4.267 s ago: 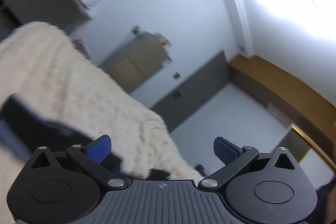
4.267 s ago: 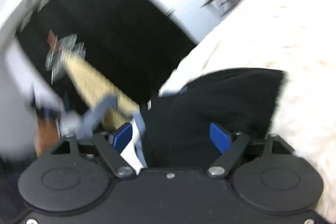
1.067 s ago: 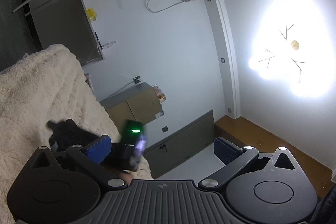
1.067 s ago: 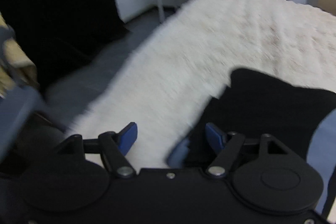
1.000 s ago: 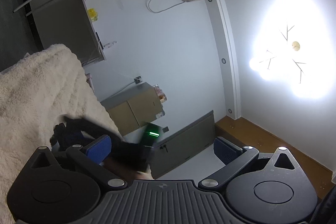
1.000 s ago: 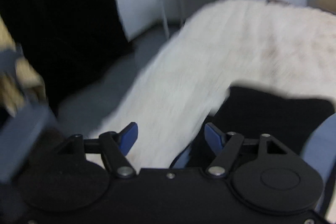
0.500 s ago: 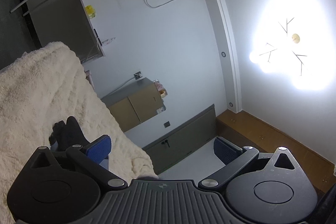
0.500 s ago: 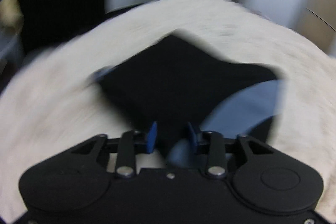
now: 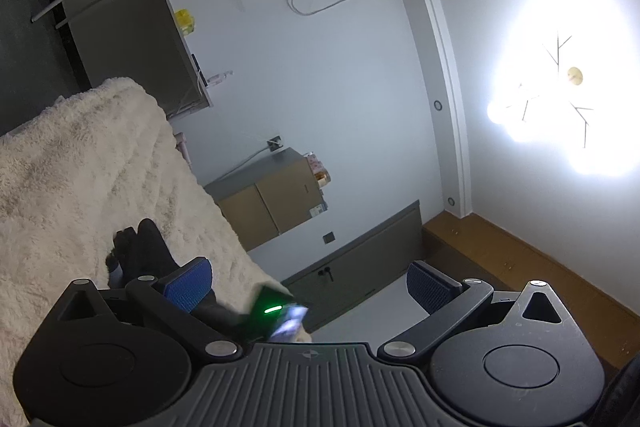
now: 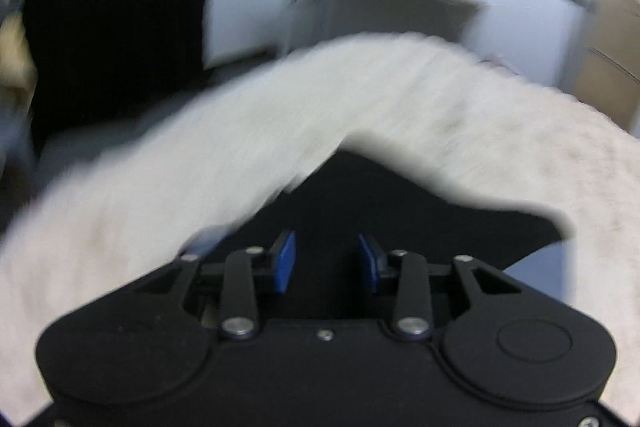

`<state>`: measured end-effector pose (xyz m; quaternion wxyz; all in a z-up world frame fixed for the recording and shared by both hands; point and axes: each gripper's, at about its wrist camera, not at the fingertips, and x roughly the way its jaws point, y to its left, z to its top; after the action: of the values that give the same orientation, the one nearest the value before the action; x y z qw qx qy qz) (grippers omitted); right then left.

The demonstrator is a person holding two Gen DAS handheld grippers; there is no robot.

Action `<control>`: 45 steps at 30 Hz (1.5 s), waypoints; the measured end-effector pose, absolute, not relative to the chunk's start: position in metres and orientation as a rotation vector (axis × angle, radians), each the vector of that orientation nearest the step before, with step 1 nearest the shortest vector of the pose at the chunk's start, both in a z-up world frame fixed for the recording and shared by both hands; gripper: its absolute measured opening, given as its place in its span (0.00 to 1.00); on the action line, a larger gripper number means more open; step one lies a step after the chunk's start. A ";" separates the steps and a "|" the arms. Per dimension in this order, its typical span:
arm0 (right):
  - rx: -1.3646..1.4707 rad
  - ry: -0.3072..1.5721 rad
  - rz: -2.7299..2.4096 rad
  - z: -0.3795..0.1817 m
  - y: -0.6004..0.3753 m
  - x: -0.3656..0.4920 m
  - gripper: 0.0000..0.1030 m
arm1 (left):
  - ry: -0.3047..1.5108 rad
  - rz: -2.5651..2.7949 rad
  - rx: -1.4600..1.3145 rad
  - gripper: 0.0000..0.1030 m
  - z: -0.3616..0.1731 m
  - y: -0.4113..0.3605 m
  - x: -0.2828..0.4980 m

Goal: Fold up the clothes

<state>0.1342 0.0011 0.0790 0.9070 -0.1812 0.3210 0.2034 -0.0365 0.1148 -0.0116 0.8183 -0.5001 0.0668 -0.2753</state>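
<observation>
Fluffy cream blanket (image 10: 480, 115) carried a black garment (image 10: 400, 199) | right tongs (image 10: 326, 261) hovered half-closed over it, gripping nothing visible; left tongs (image 9: 308, 275) spread, aimed at ceiling | risk: blurred, hurried pinch could bunch several layers.

blanket (image 9: 72, 163): 1 | garment (image 10: 400, 195): 1 | cabinet (image 9: 272, 199): 1 | desk (image 9: 132, 39): 1
</observation>
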 end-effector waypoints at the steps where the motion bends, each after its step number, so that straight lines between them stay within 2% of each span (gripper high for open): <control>1: -0.403 0.642 0.446 0.074 0.010 0.120 0.26 | 0.148 -0.584 -1.062 1.00 -0.012 0.114 -0.036; 3: -0.346 0.624 0.491 0.086 0.010 0.109 0.28 | 0.157 -0.579 -1.056 1.00 -0.012 0.113 -0.036; 4: -0.303 0.606 0.510 0.097 0.007 0.110 0.41 | 0.159 -0.579 -1.056 1.00 -0.012 0.112 -0.036; 6: -0.287 0.565 0.502 0.113 0.003 0.113 0.58 | 0.164 -0.582 -1.053 1.00 -0.012 0.111 -0.035; 7: -0.304 0.529 0.471 0.127 0.002 0.121 0.60 | 0.167 -0.583 -1.050 1.00 -0.012 0.110 -0.034; 9: -0.309 0.518 0.422 0.138 0.002 0.150 0.59 | 0.176 -0.587 -1.042 1.00 -0.012 0.109 -0.032; 11: -0.315 0.528 0.371 0.140 0.006 0.184 0.52 | 0.183 -0.591 -1.032 1.00 -0.012 0.106 -0.030; 13: -0.377 0.621 0.351 0.122 0.016 0.217 0.31 | 0.190 -0.592 -1.019 1.00 -0.011 0.105 -0.030; 15: -0.436 0.740 0.350 0.094 0.029 0.243 0.24 | 0.200 -0.597 -0.997 1.00 -0.010 0.102 -0.031; 17: -0.423 0.800 0.342 0.075 0.035 0.262 0.25 | 0.214 -0.596 -0.980 1.00 -0.011 0.100 -0.031; 19: -0.359 0.780 0.349 0.087 0.033 0.268 0.28 | 0.225 -0.595 -0.967 1.00 -0.011 0.098 -0.030; 23: -0.240 0.658 0.332 0.136 0.017 0.248 0.39 | 0.230 -0.592 -0.967 1.00 -0.014 0.097 -0.024; 26: -0.222 0.606 0.315 0.145 0.004 0.214 0.52 | 0.243 -0.595 -0.983 1.00 -0.016 0.098 -0.020; 28: -0.307 0.670 0.339 0.118 0.009 0.202 0.58 | 0.252 -0.604 -0.984 1.00 -0.016 0.097 -0.018; 30: -0.368 0.753 0.391 0.085 0.017 0.191 0.57 | 0.261 -0.603 -0.965 1.00 -0.015 0.095 -0.020; 32: -0.352 0.712 0.402 0.081 0.019 0.175 0.57 | 0.267 -0.592 -0.942 1.00 -0.012 0.093 -0.023; 33: -0.323 0.727 0.420 0.084 0.016 0.172 0.61 | 0.267 -0.584 -0.934 1.00 -0.011 0.092 -0.024; 34: -0.285 0.745 0.451 0.090 0.012 0.169 0.71 | 0.267 -0.576 -0.927 1.00 -0.010 0.091 -0.024; 36: -0.180 0.786 0.529 0.107 0.000 0.156 0.74 | 0.273 -0.537 -0.905 1.00 -0.006 0.088 -0.025; 38: -0.128 0.781 0.528 0.130 -0.018 0.135 0.80 | 0.327 -0.496 -0.888 1.00 -0.002 0.085 -0.021; 41: -0.126 0.792 0.492 0.155 -0.036 0.112 0.97 | 0.441 -0.422 -0.844 1.00 0.005 0.078 -0.012; 42: -0.125 0.803 0.470 0.161 -0.042 0.110 1.00 | 0.448 -0.397 -0.823 1.00 0.008 0.075 -0.012; 45: -0.111 0.831 0.357 0.184 -0.064 0.097 1.00 | 0.466 -0.324 -0.759 1.00 0.015 0.066 -0.012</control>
<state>0.0970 -0.0638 0.1838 0.8979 -0.0534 0.4015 0.1726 -0.0123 0.0665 0.0152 0.8897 -0.3654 0.2246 -0.1562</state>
